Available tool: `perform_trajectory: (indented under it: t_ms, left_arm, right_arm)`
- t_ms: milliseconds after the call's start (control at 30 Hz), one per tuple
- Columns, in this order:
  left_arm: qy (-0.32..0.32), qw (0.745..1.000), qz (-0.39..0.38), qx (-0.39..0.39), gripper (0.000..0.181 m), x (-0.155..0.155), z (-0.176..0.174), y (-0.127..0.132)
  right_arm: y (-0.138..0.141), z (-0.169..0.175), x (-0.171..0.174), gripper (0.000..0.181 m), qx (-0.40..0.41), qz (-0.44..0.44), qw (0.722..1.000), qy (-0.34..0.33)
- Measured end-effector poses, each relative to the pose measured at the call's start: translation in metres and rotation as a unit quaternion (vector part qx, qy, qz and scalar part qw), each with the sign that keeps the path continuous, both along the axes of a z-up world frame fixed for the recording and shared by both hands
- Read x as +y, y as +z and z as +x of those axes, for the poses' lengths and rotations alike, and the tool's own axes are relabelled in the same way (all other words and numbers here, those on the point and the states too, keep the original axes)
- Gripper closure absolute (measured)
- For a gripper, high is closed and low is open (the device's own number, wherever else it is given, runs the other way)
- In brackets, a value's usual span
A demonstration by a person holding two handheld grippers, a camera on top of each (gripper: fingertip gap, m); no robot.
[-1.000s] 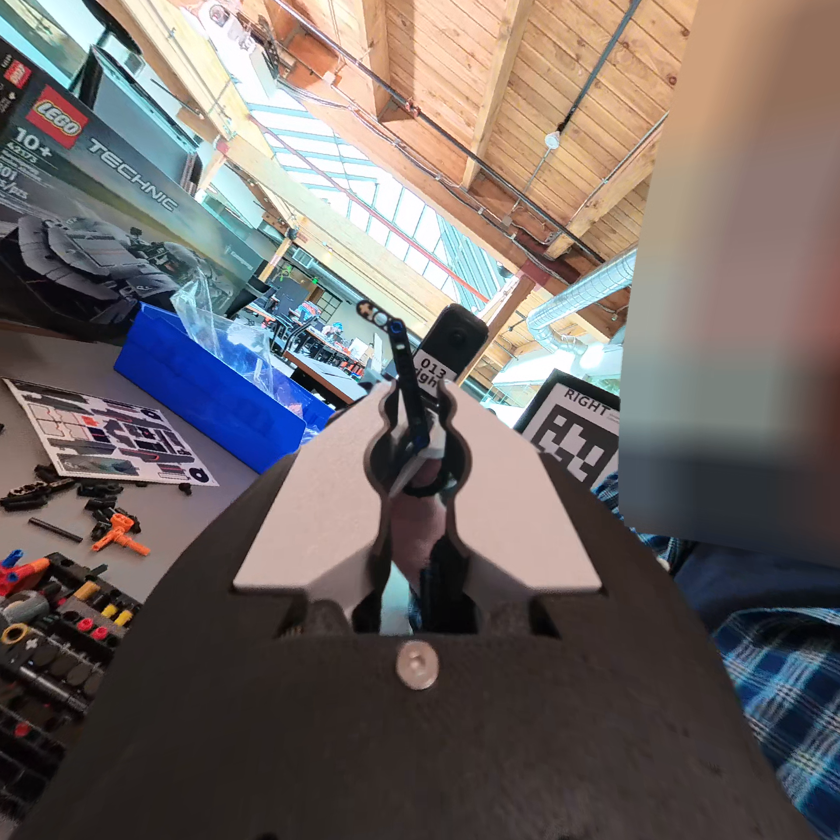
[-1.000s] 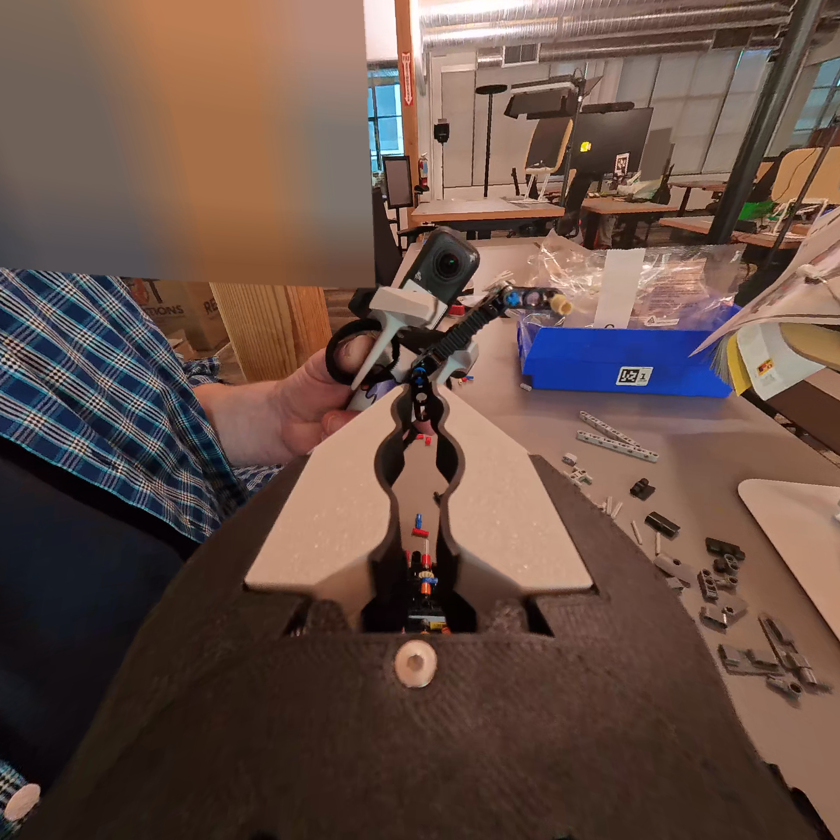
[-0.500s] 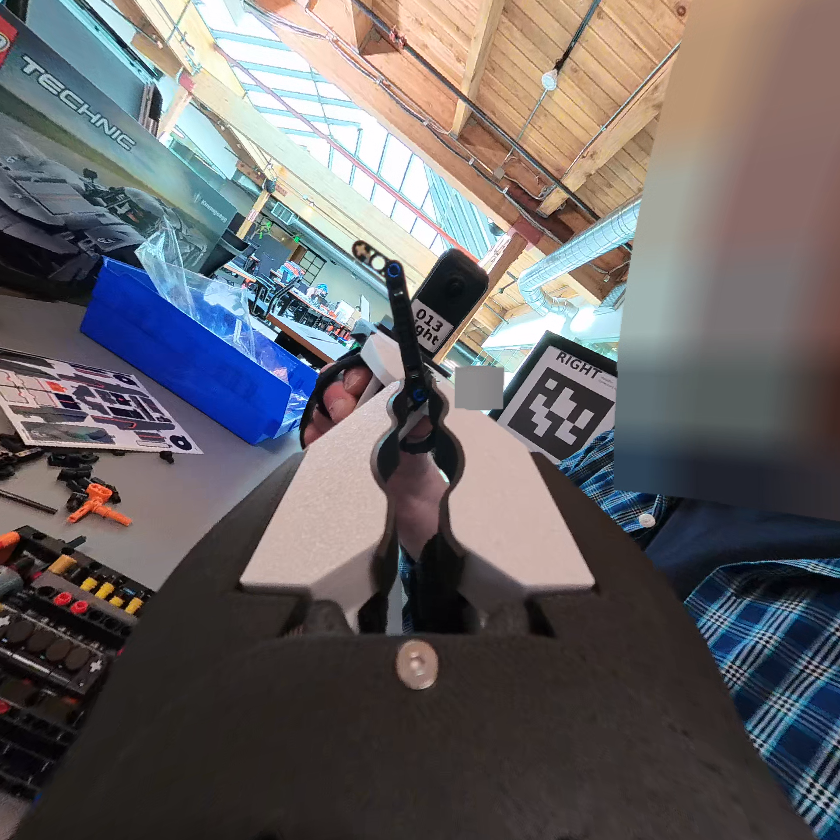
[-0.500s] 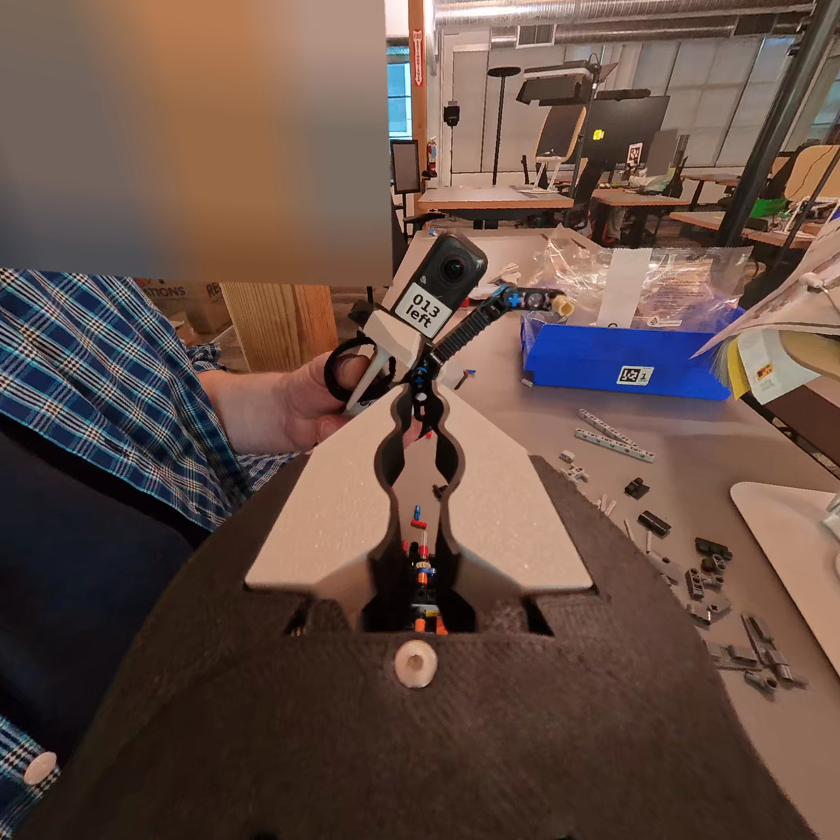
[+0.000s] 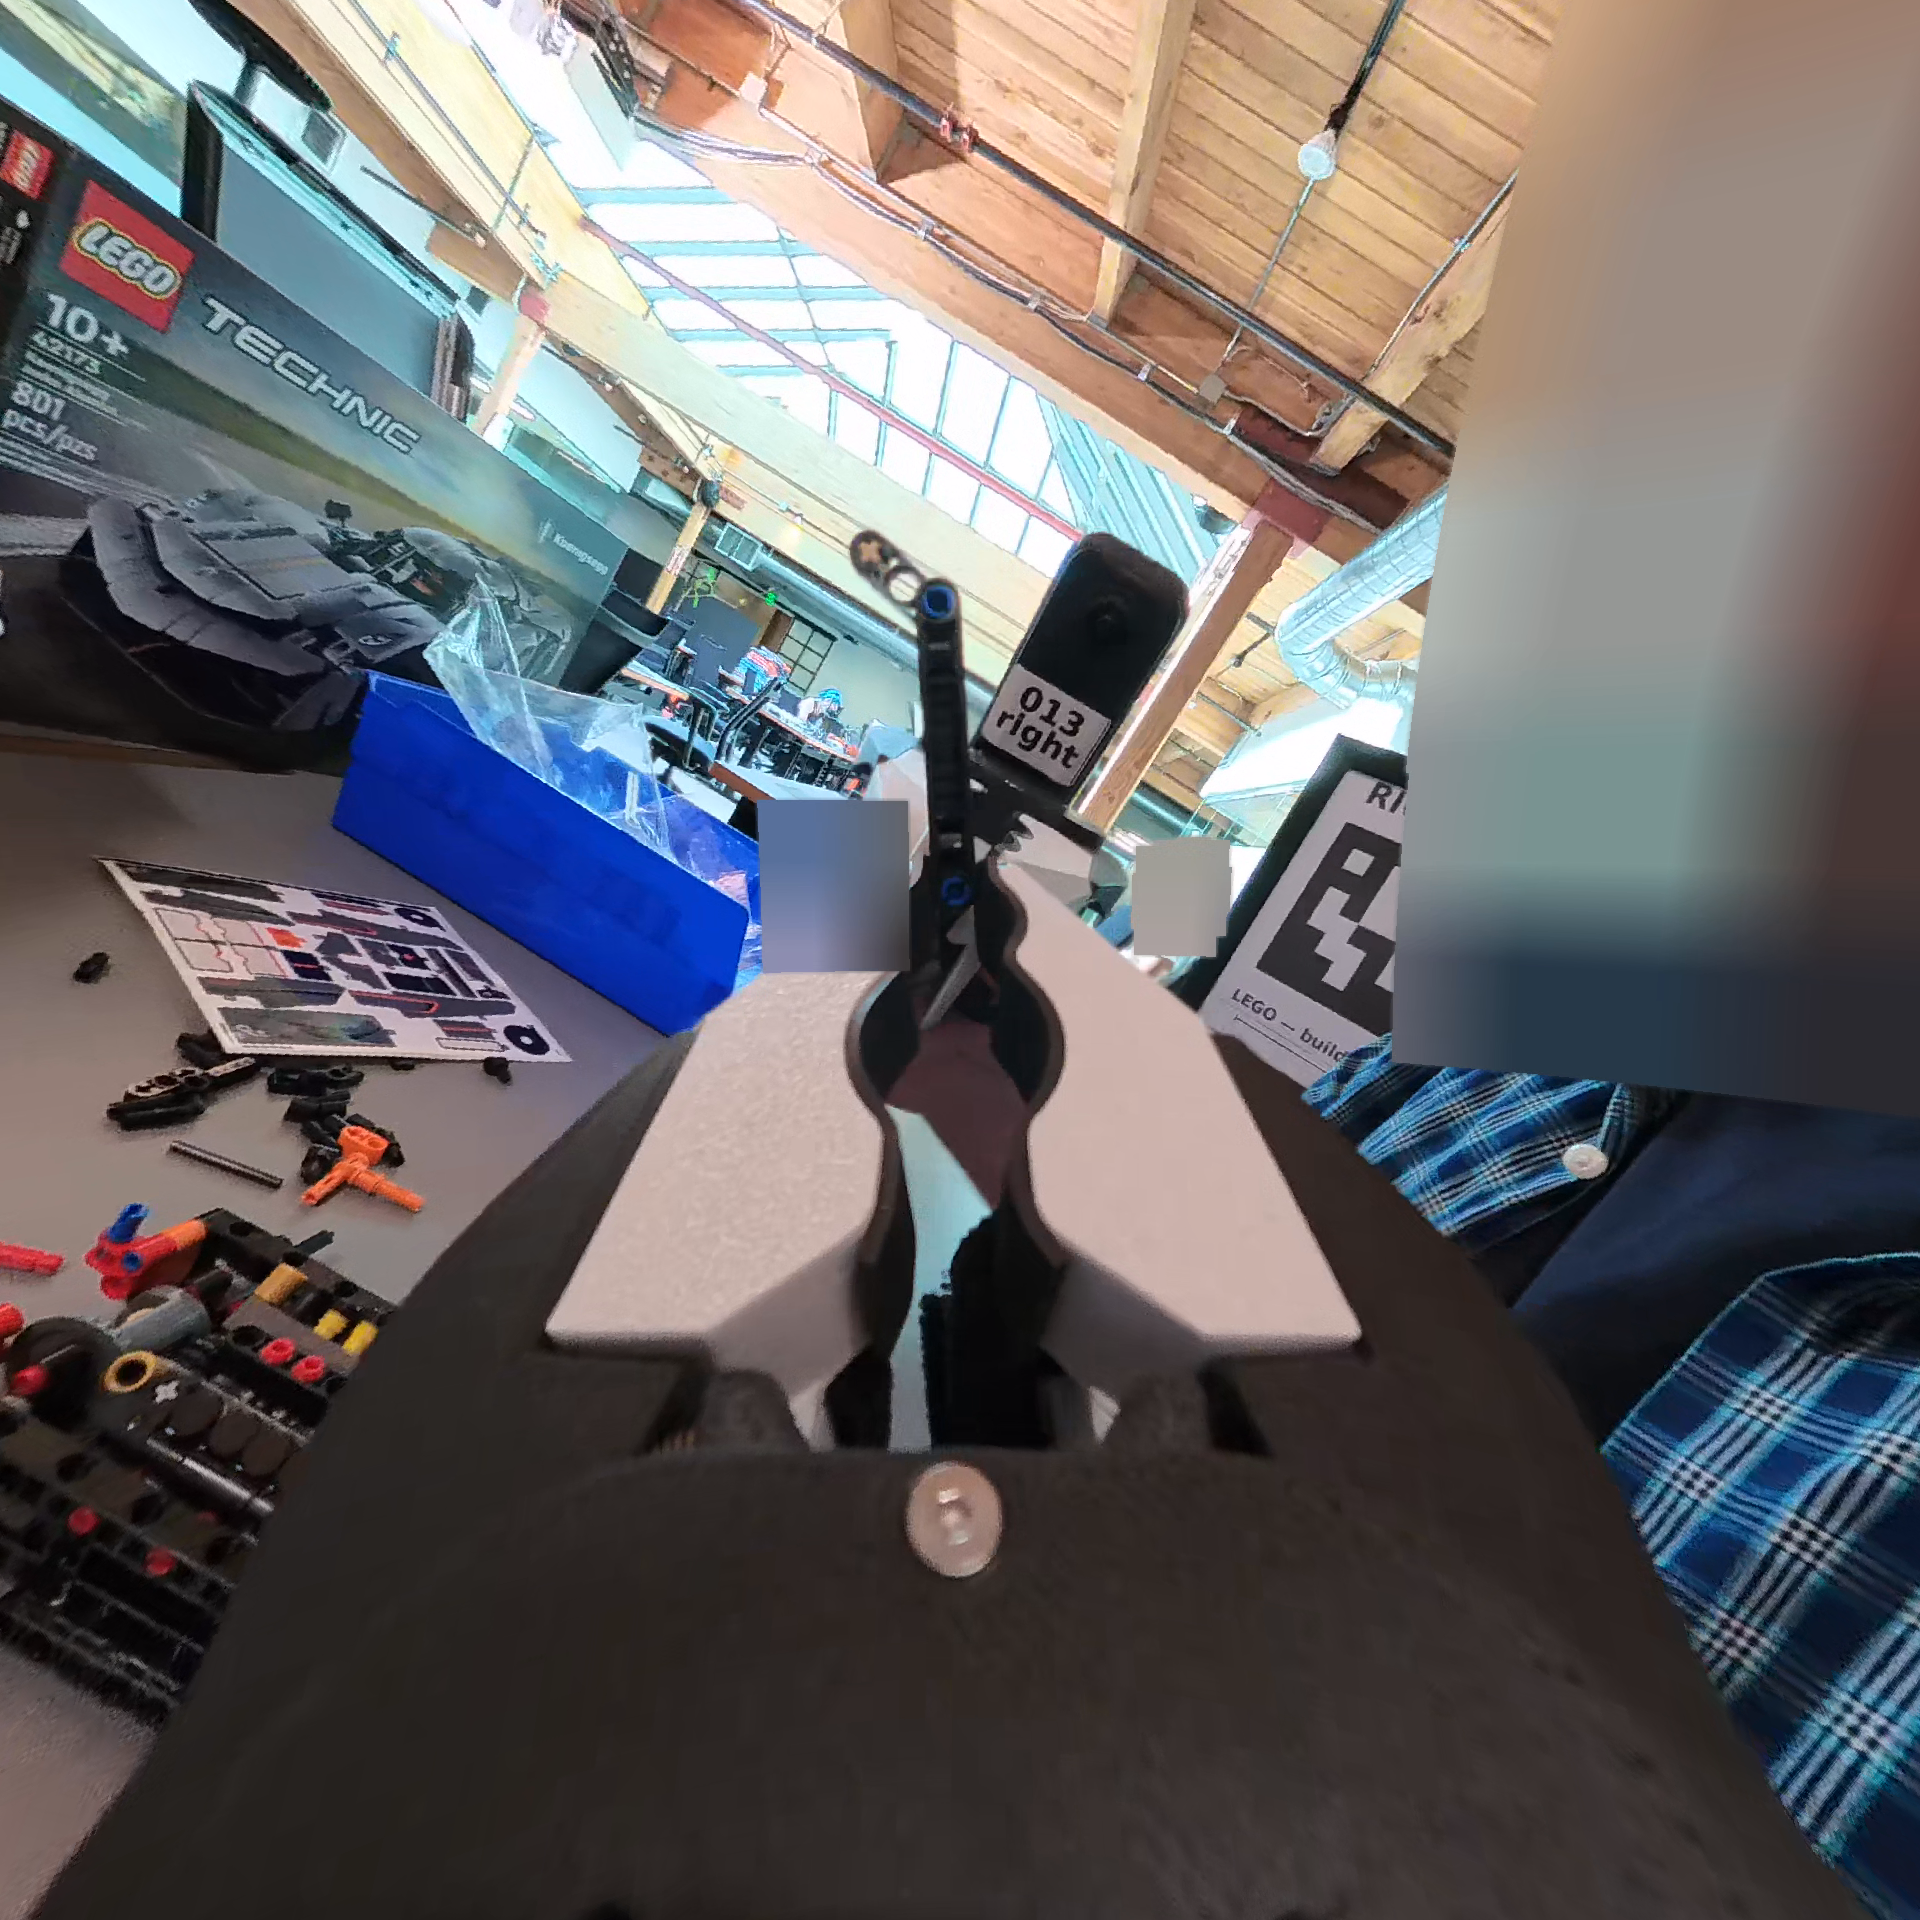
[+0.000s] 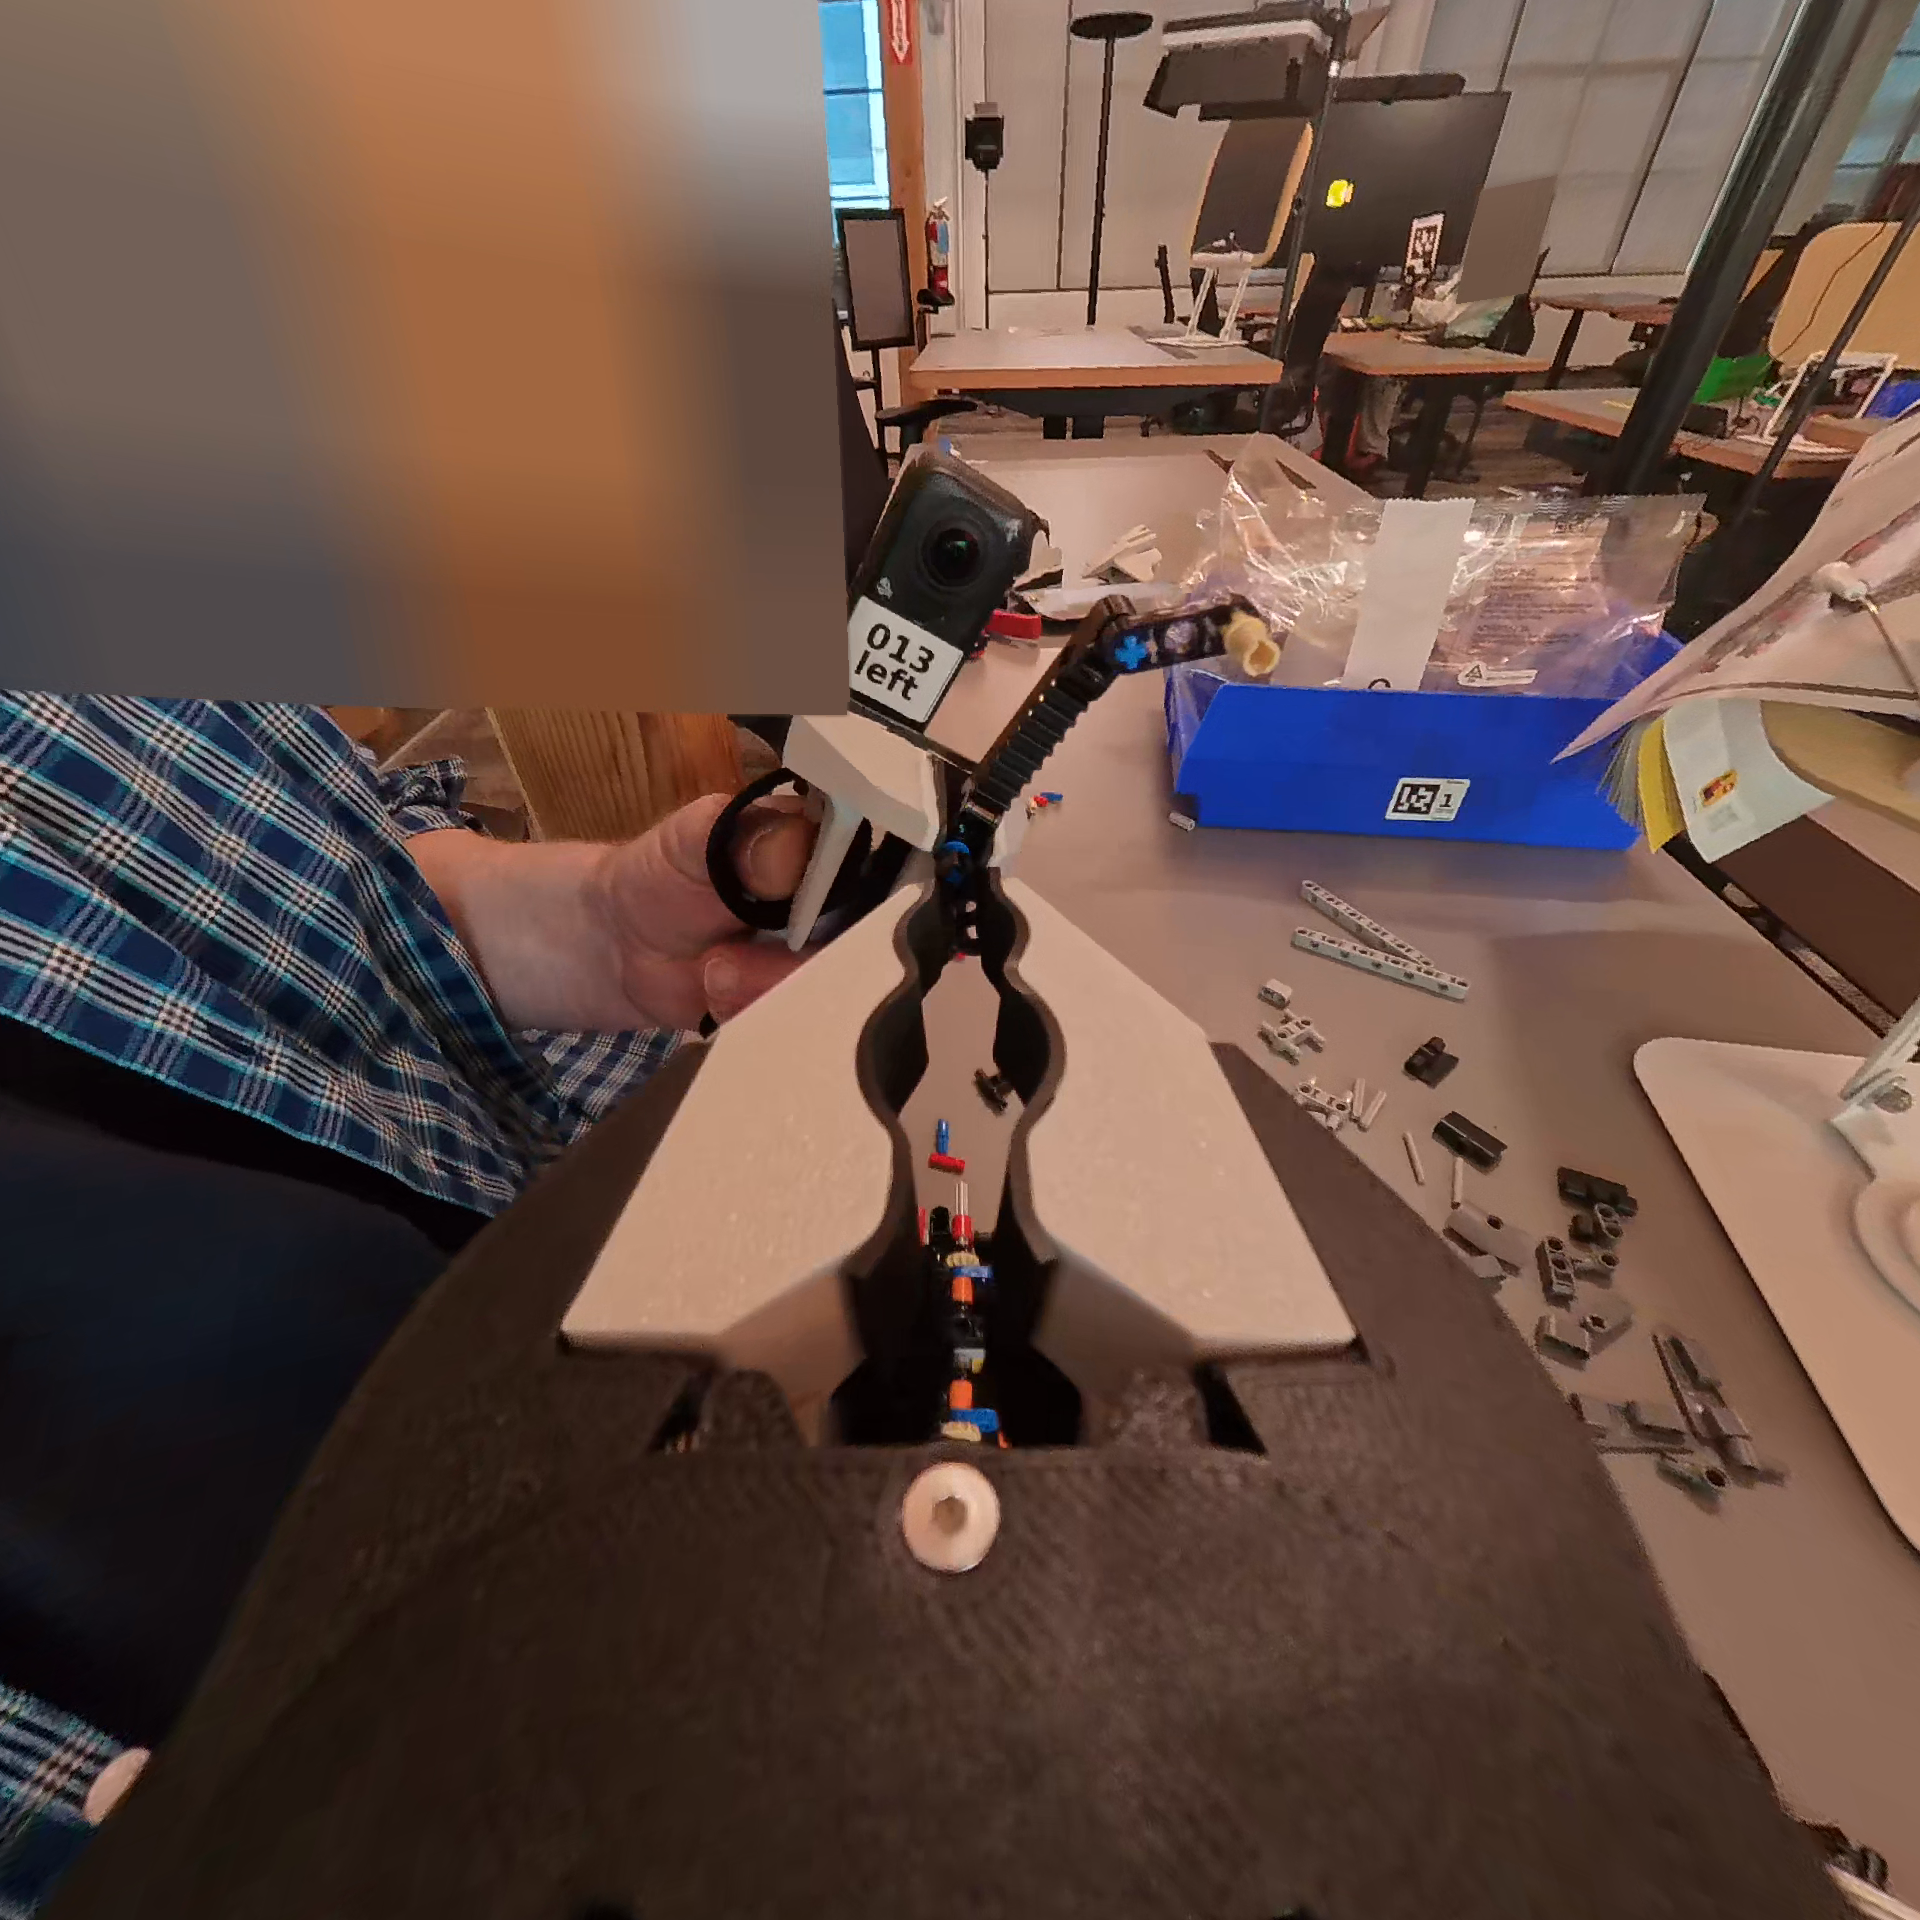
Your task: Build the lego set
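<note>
A long black Lego beam (image 5: 943,727) stands up from the tips of my left gripper (image 5: 951,920), which is shut on its lower end. The beam's top bends into a short arm with a blue pin. In the right wrist view the same beam (image 6: 1039,727) slants up to the right and ends in a blue cross pin and a tan pin (image 6: 1252,642). My right gripper (image 6: 961,899) is shut on the beam's lower end. The two grippers meet tip to tip, held in the air over the table's near edge.
A blue bin (image 5: 540,852) with clear bags, a sticker sheet (image 5: 322,956), loose black and orange parts (image 5: 353,1153) and a black part-built model (image 5: 135,1403) lie to the left. Grey beams (image 6: 1371,945), small grey parts (image 6: 1579,1247) and a booklet stand (image 6: 1766,665) lie to the right. Left and right tips are no more than a few centimetres apart. The black part-built model (image 5: 135,1403) is about 20 centimeters from both grippers' fingertips.
Both grippers keep their hold on the beam. The joined pair has shifted a little, swinging the left view right and then back left. The other gripper looks slightly larger in the right view.
</note>
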State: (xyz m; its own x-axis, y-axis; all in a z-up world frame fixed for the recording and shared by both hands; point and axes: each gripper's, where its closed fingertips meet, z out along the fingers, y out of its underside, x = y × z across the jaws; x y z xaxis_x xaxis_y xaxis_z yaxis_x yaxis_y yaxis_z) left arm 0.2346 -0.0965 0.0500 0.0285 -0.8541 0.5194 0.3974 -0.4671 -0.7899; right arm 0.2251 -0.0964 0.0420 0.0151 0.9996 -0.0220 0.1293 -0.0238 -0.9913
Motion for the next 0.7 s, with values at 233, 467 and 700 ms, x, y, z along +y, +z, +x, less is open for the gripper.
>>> perform_trajectory:
  t_ms: [233,467,700]
  left_arm:
    - [0.001,1.0,0.006,0.001,0.173,0.001,-0.004,0.006]
    - [-0.012,1.0,0.013,-0.006,0.173,-0.004,0.001,0.011]
    - [-0.021,0.999,0.013,-0.022,0.174,-0.007,0.005,0.015]
  right_arm:
    - [0.006,-0.003,-0.002,0.171,0.031,0.014,0.999,-0.007]
    - [0.012,0.002,-0.005,0.175,0.059,0.014,0.998,0.0]
    - [0.016,0.008,-0.007,0.176,0.07,0.02,0.997,-0.005]
